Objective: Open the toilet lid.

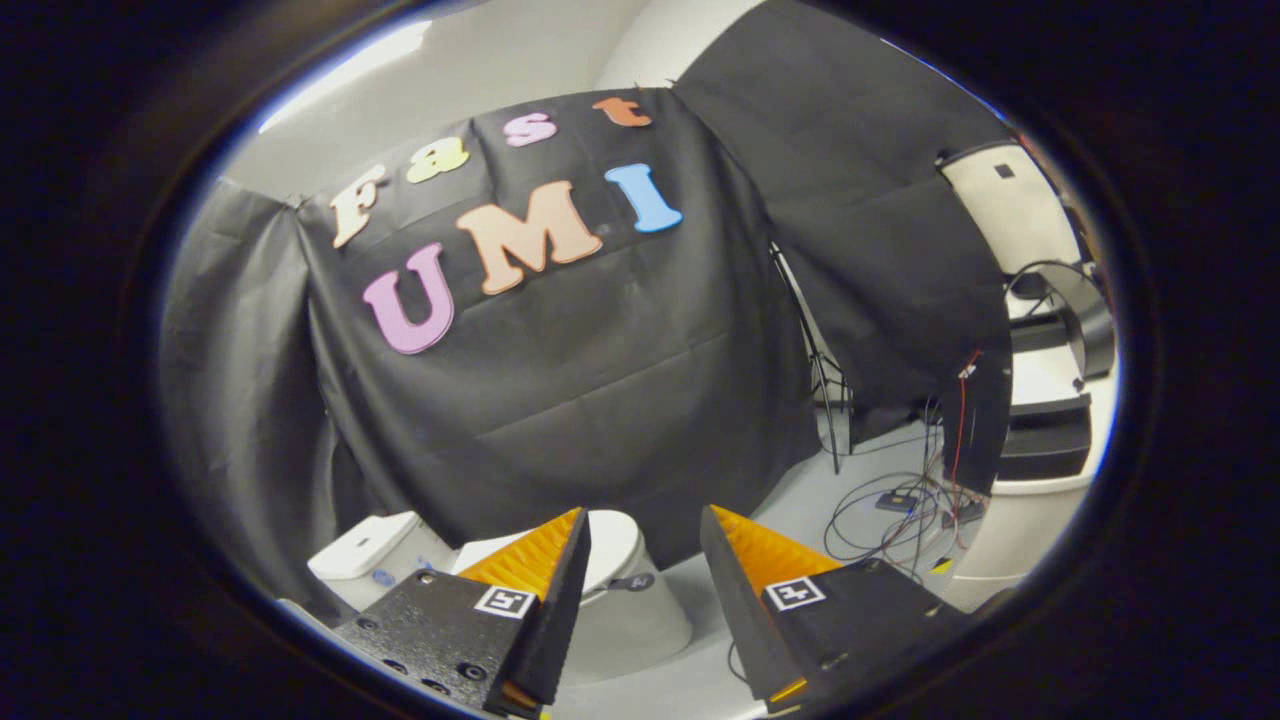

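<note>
Hanging well above and apart from the toilet (620,590), the gripper (645,535) holds its fingers spread, gripping nothing. The lid (612,538) lies closed, partly behind the left finger. Best approach: descend low, hooking the lid's front edge from beneath.

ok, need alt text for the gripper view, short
The open gripper is held well short of a white toilet, whose closed lid shows between and behind the fingers, with the tank beside it. Black cloth hangs behind the toilet, and loose cables lie on the pale floor off to the side.
</note>
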Demonstrator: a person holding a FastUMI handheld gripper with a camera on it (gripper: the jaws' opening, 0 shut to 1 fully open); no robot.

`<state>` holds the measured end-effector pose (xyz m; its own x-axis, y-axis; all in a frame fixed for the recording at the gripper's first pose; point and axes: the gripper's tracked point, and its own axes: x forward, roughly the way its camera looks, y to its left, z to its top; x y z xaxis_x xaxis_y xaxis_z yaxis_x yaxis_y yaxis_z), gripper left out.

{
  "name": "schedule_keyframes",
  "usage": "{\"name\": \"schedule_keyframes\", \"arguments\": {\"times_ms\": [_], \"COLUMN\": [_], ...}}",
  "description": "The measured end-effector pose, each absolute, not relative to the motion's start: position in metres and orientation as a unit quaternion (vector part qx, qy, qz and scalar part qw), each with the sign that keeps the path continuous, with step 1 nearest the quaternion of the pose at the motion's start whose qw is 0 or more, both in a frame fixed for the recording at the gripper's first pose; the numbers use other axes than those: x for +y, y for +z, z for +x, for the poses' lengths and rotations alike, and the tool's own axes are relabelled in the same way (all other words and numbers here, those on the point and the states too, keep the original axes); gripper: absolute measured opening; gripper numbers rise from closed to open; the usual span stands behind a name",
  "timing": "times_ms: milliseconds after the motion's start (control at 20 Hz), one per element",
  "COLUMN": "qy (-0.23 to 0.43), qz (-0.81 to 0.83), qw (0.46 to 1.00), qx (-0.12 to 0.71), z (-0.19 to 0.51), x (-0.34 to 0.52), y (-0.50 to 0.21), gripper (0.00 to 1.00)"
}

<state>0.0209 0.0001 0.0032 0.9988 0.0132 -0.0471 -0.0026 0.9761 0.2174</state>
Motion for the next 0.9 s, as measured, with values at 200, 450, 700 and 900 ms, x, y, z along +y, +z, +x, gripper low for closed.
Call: {"name": "schedule_keyframes", "arguments": {"times_ms": [200,450,700,900], "qy": [0.007,0.001,0.019,0.028], "qz": [0.166,0.268,0.37,0.44], "qw": [0.986,0.963,0.925,0.893], "qx": [0.011,0.033,0.079,0.092], "z": [0.046,0.097,0.151,0.192], "x": [0.016,0.03,0.044,0.052], "y": [0.019,-0.01,-0.081,-0.14], "gripper": [0.69,0.69,0.69,0.66]}}
